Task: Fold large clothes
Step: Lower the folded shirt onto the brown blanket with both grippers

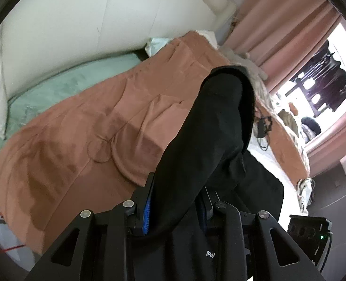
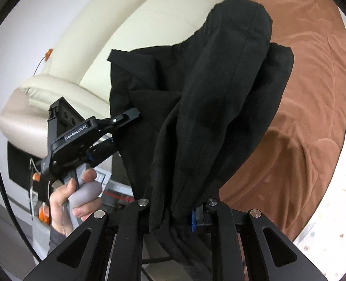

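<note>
Carrying step: the left gripper (image 1: 176,207) and right gripper (image 2: 173,213) each clench the large black cloth garment (image 2: 210,98), hung bunched above the brown plush bed cover (image 1: 84,126). Next, judged: spreading it flat there.

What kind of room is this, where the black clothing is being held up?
Most likely a bedroom in a home. A bed with a brown blanket fills the view, a padded cream headboard stands behind it, and pink curtains hang by a bright window.
</note>
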Motion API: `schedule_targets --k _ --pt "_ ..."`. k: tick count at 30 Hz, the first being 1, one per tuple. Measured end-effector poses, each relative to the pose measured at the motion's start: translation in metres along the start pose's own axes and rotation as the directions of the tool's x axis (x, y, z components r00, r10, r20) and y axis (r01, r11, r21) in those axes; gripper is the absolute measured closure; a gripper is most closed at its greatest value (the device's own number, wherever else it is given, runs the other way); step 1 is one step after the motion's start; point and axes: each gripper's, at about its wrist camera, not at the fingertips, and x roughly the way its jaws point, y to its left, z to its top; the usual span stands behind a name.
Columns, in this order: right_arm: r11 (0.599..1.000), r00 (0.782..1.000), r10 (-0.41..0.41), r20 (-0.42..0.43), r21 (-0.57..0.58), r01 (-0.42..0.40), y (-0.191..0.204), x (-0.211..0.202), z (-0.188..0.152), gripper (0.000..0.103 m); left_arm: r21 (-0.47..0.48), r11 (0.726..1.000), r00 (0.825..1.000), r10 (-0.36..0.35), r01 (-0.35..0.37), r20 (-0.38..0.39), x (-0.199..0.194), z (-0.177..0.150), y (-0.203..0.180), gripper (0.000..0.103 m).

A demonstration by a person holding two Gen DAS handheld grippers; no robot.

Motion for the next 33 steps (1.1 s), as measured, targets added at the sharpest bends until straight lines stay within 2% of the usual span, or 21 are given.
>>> schedule_targets --k 3,6,8,10,11,12,15,21,23,24,29,33 --pt "1.000 1.000 -0.015 -0.003 0.024 0.015 -0.022 0.005 0.007 0.086 0.005 0.999 0.998 0.053 -0.053 -0.015 0.024 0.007 -0.001 0.071" --pt "0.998 0.999 -0.050 -0.017 0.036 0.051 -0.043 0.015 0.015 0.087 0.001 0.991 0.991 0.133 -0.133 -0.022 0.041 0.006 0.003 0.058" --pt "0.995 0.996 -0.083 -0.039 0.054 0.085 -0.062 0.024 0.014 0.086 -0.030 0.989 0.989 0.145 -0.144 0.001 0.039 0.001 0.013 0.050" --pt "0.987 0.988 -0.139 -0.067 0.069 0.143 -0.080 0.033 0.012 0.084 -0.067 0.989 0.991 0.135 -0.134 0.019 0.033 -0.007 0.024 0.049" --pt "0.976 0.975 -0.201 -0.090 0.063 0.207 -0.088 0.039 0.010 0.079 -0.078 0.988 0.991 0.134 -0.132 0.024 0.029 -0.013 0.028 0.049" --pt "0.971 0.968 -0.225 -0.110 0.058 0.232 -0.096 0.042 0.009 0.078 -0.084 0.987 0.990 0.140 -0.137 0.029 0.023 -0.022 0.032 0.049" --pt "0.975 0.970 -0.205 -0.127 0.060 0.214 -0.100 0.045 0.005 0.075 -0.066 0.984 0.986 0.165 -0.163 0.033 0.004 -0.055 0.042 0.049" --pt "0.977 0.968 -0.201 -0.152 0.041 0.209 -0.107 0.042 0.011 0.074 -0.117 0.981 0.984 0.161 -0.152 0.073 -0.029 -0.104 0.064 0.049" --pt "0.967 0.960 -0.236 -0.147 0.059 0.247 -0.110 0.033 0.009 0.054 -0.134 0.980 0.983 0.157 -0.145 0.090 -0.036 -0.118 0.070 0.049" --pt "0.962 0.958 -0.253 -0.138 0.072 0.264 -0.114 0.026 0.010 0.051 -0.141 0.981 0.984 0.146 -0.131 0.104 -0.041 -0.125 0.072 0.049" --pt "0.961 0.966 -0.245 -0.081 0.110 0.253 -0.113 -0.012 0.021 0.051 -0.195 0.972 0.970 0.169 -0.134 0.176 -0.064 -0.164 0.087 0.049" --pt "0.972 0.979 -0.183 -0.086 0.133 0.194 -0.111 -0.022 0.023 0.051 -0.230 0.961 0.966 0.193 -0.151 0.170 -0.069 -0.182 0.093 0.049"
